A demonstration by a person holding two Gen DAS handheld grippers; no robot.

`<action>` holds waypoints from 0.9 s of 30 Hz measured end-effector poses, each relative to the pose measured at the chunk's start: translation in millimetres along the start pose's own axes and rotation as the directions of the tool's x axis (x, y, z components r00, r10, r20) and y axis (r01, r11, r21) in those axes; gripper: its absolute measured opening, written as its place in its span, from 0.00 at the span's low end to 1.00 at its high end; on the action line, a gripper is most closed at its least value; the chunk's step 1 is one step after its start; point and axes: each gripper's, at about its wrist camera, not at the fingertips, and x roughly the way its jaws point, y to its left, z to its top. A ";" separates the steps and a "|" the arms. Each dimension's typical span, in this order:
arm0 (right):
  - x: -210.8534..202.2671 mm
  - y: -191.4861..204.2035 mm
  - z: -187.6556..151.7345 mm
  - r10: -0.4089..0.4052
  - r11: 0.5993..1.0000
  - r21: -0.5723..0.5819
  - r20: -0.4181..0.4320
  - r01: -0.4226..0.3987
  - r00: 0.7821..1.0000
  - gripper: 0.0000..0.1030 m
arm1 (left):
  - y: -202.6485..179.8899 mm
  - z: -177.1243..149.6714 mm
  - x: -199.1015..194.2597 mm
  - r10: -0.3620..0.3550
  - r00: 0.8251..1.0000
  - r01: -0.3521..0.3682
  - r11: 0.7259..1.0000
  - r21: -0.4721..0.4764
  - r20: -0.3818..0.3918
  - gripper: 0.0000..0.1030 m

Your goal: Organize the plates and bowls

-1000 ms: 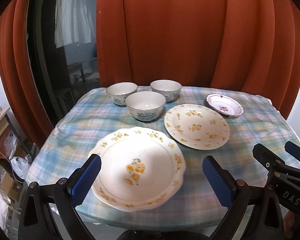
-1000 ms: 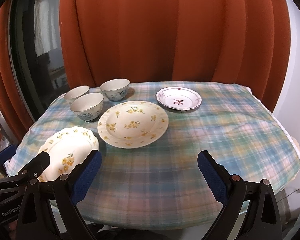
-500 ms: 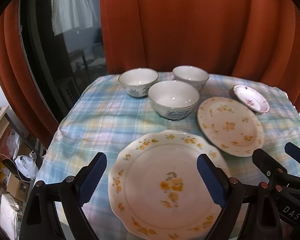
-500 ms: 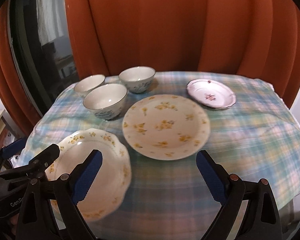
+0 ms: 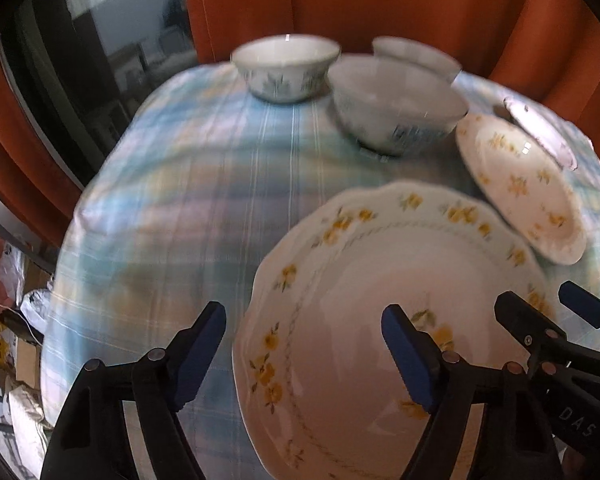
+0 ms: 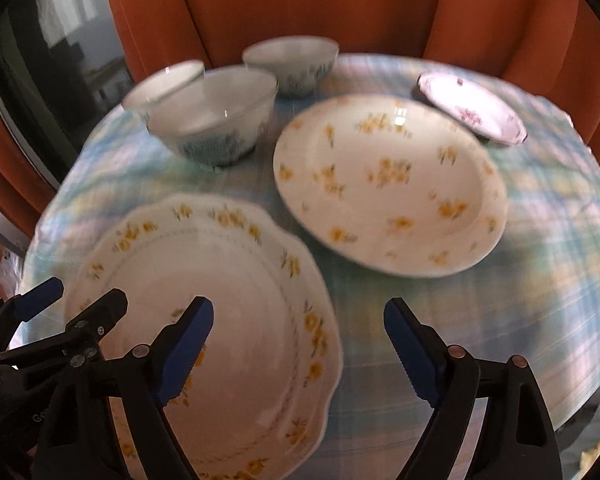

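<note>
Both grippers point down at a table with a checked cloth (image 5: pixel 188 208). The left gripper (image 5: pixel 304 354) is closing, its jaws on either side of the left edge of the big scalloped plate (image 5: pixel 380 288), not pressing it. The right gripper (image 6: pixel 298 346) is closing too, over the right edge of this plate (image 6: pixel 236 280), without touching. Behind it lie a round flowered plate (image 6: pixel 392 184), a small pink plate (image 6: pixel 472 108) and three bowls (image 6: pixel 216 116).
</note>
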 end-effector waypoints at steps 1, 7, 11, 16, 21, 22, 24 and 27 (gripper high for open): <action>5.1 2.2 -0.5 -0.002 1.000 0.001 -0.014 0.002 1.000 0.86 | 0.8 -1.2 2.7 -0.002 1.000 0.002 1.000 -0.004 -0.010 0.75; 23.8 10.5 -7.8 -0.013 1.000 -0.002 -0.090 0.012 0.996 0.76 | 0.6 -5.2 13.9 -0.043 0.998 0.043 0.999 0.004 -0.052 0.69; 31.6 13.3 -7.4 -0.009 1.000 0.008 -0.119 0.010 0.993 0.71 | 3.0 -3.2 16.1 -0.061 0.996 0.061 0.998 0.003 -0.058 0.68; 31.9 15.9 -1.8 -0.033 0.999 0.015 -0.142 0.036 0.989 0.70 | 4.5 2.8 18.5 -0.070 0.993 0.071 0.997 0.003 -0.095 0.67; 23.6 22.5 4.4 -0.041 0.999 -0.026 -0.160 0.037 0.986 0.70 | 7.0 9.3 6.8 -0.060 0.993 0.058 0.998 -0.019 -0.100 0.67; 19.3 23.7 6.4 -0.051 0.998 -0.039 -0.148 0.046 0.988 0.70 | 5.5 10.7 1.6 -0.055 0.994 0.053 0.998 -0.019 -0.089 0.67; 8.0 25.1 10.6 -0.062 0.997 -0.063 -0.111 0.055 0.992 0.70 | 2.7 13.9 -7.3 -0.049 0.996 0.048 0.999 -0.013 -0.070 0.67; -4.1 21.2 16.5 -0.061 0.997 -0.059 -0.082 0.057 0.995 0.70 | -5.9 18.9 -16.7 -0.057 0.997 0.057 0.998 -0.002 -0.049 0.67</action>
